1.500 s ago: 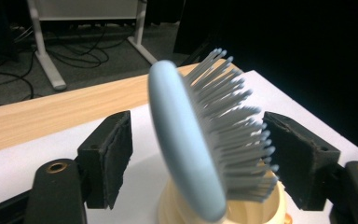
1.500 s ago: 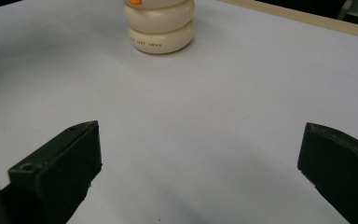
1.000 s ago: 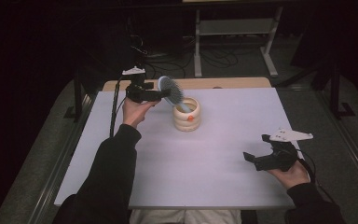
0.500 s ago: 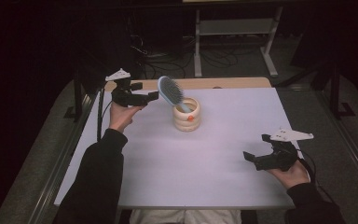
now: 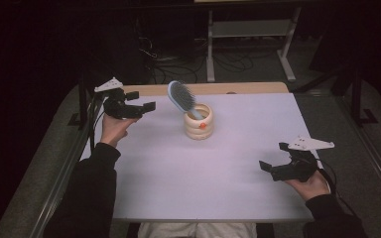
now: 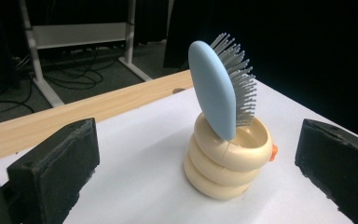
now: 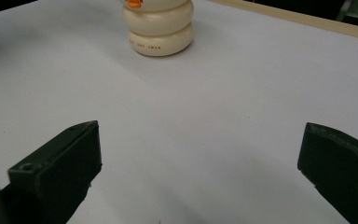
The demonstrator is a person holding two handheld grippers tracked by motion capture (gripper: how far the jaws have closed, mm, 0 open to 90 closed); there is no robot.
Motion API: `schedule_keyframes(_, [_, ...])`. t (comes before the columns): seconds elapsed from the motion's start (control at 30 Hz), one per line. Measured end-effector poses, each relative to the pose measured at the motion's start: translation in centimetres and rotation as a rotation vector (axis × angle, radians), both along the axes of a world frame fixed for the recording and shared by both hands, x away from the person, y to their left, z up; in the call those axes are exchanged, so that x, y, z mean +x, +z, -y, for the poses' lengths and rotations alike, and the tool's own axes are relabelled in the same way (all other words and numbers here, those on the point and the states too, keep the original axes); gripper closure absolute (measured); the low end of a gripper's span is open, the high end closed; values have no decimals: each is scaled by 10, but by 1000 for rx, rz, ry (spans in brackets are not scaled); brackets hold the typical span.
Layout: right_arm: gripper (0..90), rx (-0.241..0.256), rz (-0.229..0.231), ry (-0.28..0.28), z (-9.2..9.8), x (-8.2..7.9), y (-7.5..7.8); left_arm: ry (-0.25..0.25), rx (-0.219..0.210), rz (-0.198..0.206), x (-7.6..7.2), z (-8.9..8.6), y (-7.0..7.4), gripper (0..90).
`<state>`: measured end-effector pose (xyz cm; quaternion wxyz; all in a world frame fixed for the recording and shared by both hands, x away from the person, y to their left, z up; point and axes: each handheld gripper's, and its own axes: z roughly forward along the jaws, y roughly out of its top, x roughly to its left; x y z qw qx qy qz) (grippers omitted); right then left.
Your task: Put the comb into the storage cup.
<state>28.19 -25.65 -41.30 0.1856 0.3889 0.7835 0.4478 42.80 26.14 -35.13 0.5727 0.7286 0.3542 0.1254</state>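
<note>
Right gripper view: cream holder (image 7: 158,25) bears unreadable orange lettering.

Your left gripper (image 5: 138,107) is raised near the far left of the tabletop (image 5: 178,178), held from below in your left hand (image 5: 111,128), its fingers (image 5: 149,105) spread wide apart with nothing between them, pointing to the right. Your left forearm reaches far forward in a dark sleeve. Your right gripper (image 5: 274,167) sits low near the right edge, held in your right hand (image 5: 308,184), its fingers (image 5: 266,166) also spread wide and empty, pointing left.
</note>
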Motion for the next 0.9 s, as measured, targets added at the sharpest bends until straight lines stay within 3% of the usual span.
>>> schedule_keyframes(0.37, [0, -7, -4, 1, -1, 0, -1, 0, 1, 5, -10, -13, -7, 0])
schedule_keyframes(0.9, [0, -30, -20, 5, -5, 4, -4, 45, -44, 8, -32, -47, -25, 0])
